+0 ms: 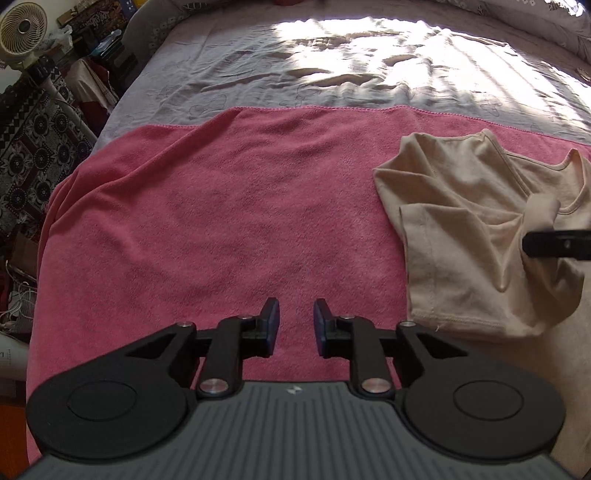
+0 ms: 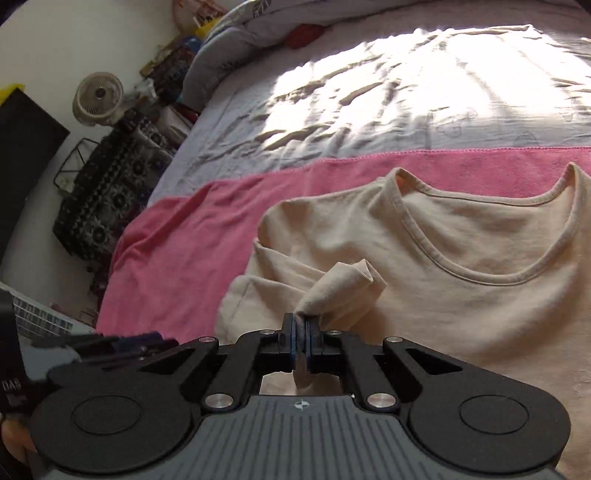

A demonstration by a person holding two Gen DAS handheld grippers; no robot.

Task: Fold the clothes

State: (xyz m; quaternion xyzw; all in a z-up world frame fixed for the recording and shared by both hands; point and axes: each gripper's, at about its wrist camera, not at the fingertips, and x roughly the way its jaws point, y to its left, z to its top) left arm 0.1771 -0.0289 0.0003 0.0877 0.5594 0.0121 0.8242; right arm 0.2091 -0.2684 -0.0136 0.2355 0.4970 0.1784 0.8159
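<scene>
A beige T-shirt (image 2: 461, 236) lies on a pink towel (image 2: 177, 236) on the bed, neckline toward the far side, its left sleeve crumpled. My right gripper (image 2: 302, 328) is shut on a pinched fold of the beige T-shirt and lifts it into a small peak. In the left wrist view the T-shirt (image 1: 461, 221) lies at the right, with the right gripper's fingers (image 1: 554, 244) reaching in from the right edge. My left gripper (image 1: 296, 317) is open and empty, above the bare pink towel (image 1: 229, 206), left of the shirt.
A grey wrinkled bedsheet (image 1: 332, 74) with sunlight covers the far half of the bed. A fan (image 1: 24, 27) and cluttered, patterned fabric (image 1: 26, 147) stand beyond the bed's left edge. Pillows or bedding (image 2: 236, 44) lie at the far corner.
</scene>
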